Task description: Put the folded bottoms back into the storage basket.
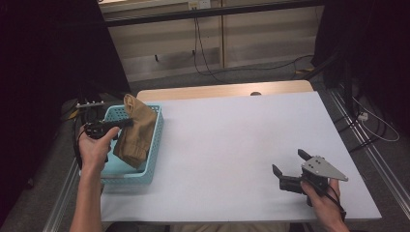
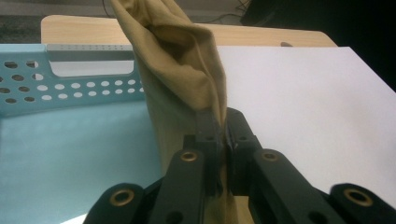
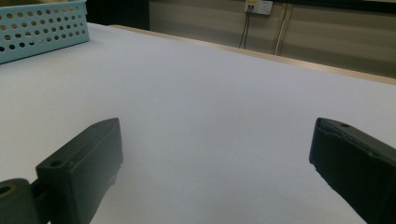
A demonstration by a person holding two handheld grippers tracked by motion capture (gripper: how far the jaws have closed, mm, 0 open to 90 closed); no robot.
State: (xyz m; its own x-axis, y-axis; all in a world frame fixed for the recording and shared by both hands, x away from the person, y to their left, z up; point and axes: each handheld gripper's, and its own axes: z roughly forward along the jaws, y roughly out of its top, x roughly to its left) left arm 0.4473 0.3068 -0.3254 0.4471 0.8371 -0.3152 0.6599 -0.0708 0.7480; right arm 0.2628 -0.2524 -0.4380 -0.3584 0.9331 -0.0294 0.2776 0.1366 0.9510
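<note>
Left gripper [image 2: 223, 135] pinching tan cloth [image 1: 135, 131] over blue basket [image 1: 151, 166]; right gripper [image 1: 290, 166] agape

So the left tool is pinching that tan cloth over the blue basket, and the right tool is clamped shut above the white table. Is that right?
Not quite: the right tool is open, its jaws spread wide apart, as the right gripper view shows. The rest holds: the left tool pinches the tan cloth over the blue basket, and the right tool is above the white table.
</note>
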